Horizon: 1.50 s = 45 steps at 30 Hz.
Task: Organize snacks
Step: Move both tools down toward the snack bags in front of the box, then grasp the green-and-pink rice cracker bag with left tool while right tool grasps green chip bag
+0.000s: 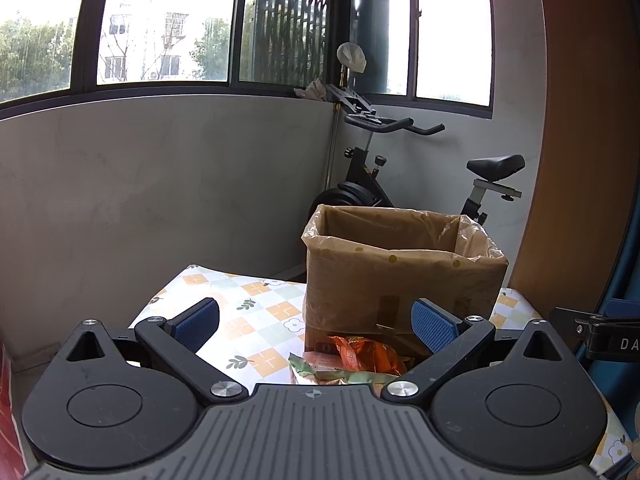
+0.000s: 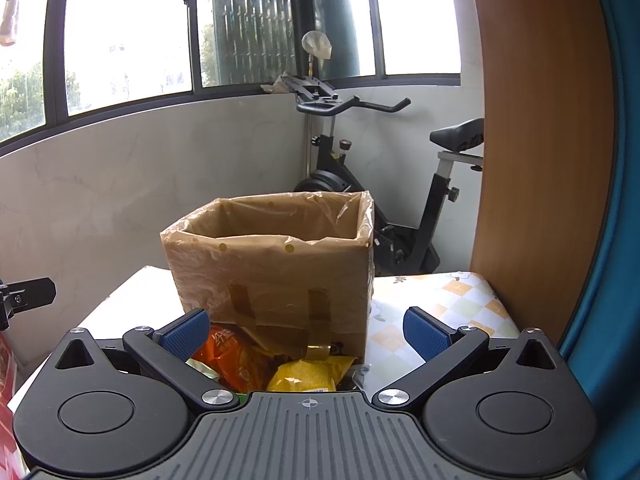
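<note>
A cardboard box (image 1: 400, 280) lined with clear plastic stands open on the patterned tablecloth (image 1: 256, 312); the right wrist view shows the same box (image 2: 276, 276) straight ahead. In front of it lie snack packets: an orange packet (image 1: 366, 354) over a green-edged packet (image 1: 320, 372), seen from the right as an orange packet (image 2: 232, 356) beside a yellow packet (image 2: 310, 374). My left gripper (image 1: 316, 326) is open above the packets, holding nothing. My right gripper (image 2: 306, 332) is open too, with the packets low between its fingers and untouched.
An exercise bike (image 1: 384, 168) stands behind the table in the corner under the windows. A wooden panel (image 2: 540, 140) and a blue surface (image 2: 608, 240) rise on the right. A red item (image 1: 8, 400) sits at the left edge.
</note>
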{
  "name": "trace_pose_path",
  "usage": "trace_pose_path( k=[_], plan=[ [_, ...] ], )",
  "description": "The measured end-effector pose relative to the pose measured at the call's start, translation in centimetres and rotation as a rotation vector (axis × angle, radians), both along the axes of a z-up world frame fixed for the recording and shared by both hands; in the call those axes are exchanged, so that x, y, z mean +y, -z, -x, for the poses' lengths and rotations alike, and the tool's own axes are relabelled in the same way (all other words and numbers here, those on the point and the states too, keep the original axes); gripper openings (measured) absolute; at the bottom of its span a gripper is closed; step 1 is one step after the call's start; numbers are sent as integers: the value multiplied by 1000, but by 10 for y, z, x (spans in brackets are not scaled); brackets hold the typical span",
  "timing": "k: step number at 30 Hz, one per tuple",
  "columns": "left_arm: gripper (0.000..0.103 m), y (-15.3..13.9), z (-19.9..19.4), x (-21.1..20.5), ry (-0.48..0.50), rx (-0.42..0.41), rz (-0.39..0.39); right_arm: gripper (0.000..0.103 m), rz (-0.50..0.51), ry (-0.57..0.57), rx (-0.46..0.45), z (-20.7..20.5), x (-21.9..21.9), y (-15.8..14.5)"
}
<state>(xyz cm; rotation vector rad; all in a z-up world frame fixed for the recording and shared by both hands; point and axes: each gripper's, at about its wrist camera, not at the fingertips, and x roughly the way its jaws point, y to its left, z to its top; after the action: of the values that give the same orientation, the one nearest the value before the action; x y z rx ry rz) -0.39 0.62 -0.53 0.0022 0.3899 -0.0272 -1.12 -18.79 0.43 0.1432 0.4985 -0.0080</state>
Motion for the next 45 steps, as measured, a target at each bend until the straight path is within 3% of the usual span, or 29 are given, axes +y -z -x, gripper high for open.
trace_pose_path(
  k=[22, 29, 36, 41, 45],
  plan=[
    [103, 9, -5, 2, -36, 17, -20, 103, -26, -5, -3, -3, -1, 13],
    [103, 37, -13, 8, -88, -12, -93, 103, -59, -21, 9, -9, 5, 61],
    [103, 82, -29, 16, -40, 26, -52, 103, -7, -81, 60, -20, 32, 128],
    [102, 115, -44, 22, -32, 84, -4, 103, 25, -100, 133, -35, 47, 157],
    [102, 133, -51, 21, -17, 100, -21, 103, 25, -88, 171, -44, 48, 173]
  ],
)
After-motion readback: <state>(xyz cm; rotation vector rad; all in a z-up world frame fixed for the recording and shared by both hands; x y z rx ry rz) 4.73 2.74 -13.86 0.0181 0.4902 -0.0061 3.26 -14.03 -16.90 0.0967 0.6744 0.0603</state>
